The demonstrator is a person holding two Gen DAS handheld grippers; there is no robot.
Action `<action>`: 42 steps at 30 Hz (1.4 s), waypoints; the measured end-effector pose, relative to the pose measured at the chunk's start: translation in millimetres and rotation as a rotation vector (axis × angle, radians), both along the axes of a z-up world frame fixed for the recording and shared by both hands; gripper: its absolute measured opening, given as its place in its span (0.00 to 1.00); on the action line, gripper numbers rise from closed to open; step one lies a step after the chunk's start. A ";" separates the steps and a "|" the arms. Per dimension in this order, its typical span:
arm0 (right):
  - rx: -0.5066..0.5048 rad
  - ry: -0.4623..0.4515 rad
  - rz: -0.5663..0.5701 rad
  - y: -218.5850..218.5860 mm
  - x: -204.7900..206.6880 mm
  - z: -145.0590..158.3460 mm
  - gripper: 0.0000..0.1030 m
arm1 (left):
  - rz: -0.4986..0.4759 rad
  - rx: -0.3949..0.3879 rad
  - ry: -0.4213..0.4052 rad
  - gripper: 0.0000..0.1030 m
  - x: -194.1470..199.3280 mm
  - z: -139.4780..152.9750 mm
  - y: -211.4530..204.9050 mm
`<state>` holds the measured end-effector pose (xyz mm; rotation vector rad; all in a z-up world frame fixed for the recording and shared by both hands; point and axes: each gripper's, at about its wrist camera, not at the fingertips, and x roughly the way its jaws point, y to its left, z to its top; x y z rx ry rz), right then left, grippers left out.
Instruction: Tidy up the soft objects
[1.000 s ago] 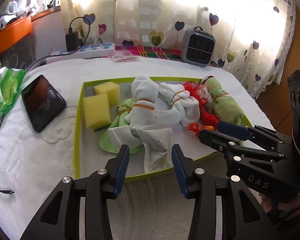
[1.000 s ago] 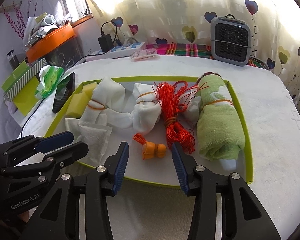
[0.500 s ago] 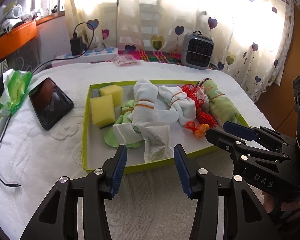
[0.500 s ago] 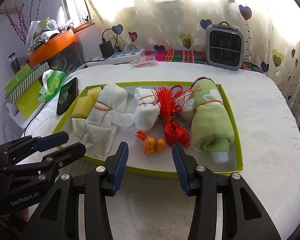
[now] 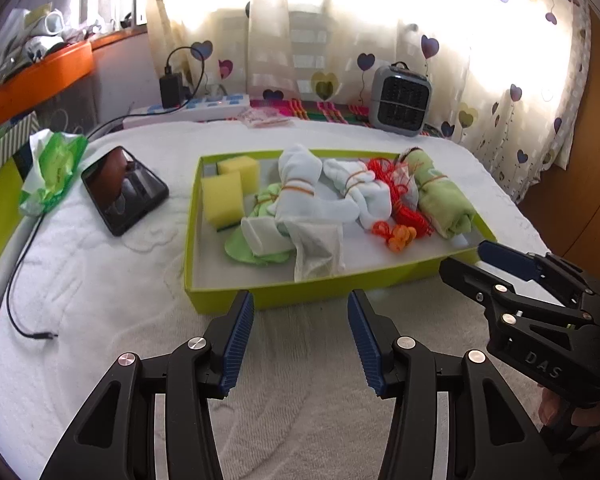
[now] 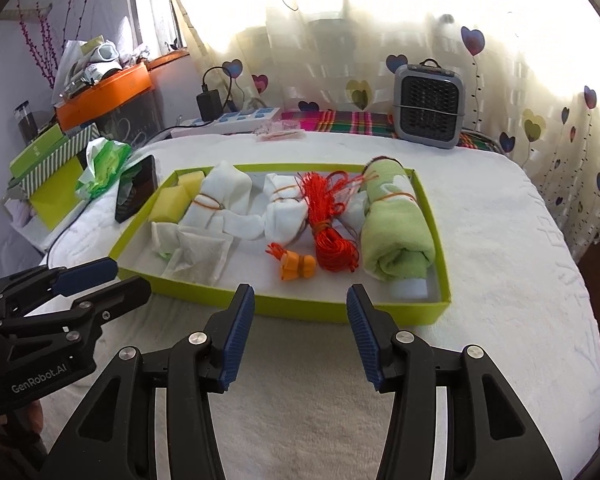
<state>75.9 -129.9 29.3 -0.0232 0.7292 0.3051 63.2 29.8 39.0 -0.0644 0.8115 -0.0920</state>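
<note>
The tray (image 5: 332,288) holds two yellow sponges (image 5: 222,200) and two white sock bundles (image 5: 300,184).

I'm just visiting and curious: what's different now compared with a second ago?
Both grippers have backed away from the green tray, which now looks farther off. The right gripper has just been opening, nothing between its pads. The left gripper holds nothing. The bundles, sponges and red cord lie unmoved.

Both claws drawn back from the green tray (image 5: 300,294), right claw (image 6: 300,334) jaws just opened wider, empty.
</note>
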 end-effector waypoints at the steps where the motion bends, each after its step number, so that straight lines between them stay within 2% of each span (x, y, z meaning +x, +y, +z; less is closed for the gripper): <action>1: -0.002 0.002 0.000 -0.4 -2.0 -0.7 0.56 | 0.005 0.002 0.005 0.47 -1.3 -2.2 -0.1; 3: -0.001 0.008 -0.002 -1.2 -6.4 -2.4 0.61 | 0.007 0.010 0.018 0.47 -4.2 -7.4 -0.8; 13: -0.020 0.076 -0.038 -8.4 -16.5 -22.9 0.61 | 0.020 0.034 0.077 0.47 -14.2 -31.6 -1.7; 24: -0.086 0.114 -0.055 -7.4 -22.3 -33.9 0.61 | 0.033 0.045 0.072 0.47 -17.8 -37.3 1.2; 30: -0.116 0.115 -0.064 -6.7 -25.5 -37.2 0.61 | 0.033 0.066 0.061 0.53 -19.2 -39.2 -3.9; 42: -0.123 0.119 -0.074 -6.7 -23.2 -38.2 0.64 | 0.043 0.078 0.064 0.56 -17.3 -41.0 -6.2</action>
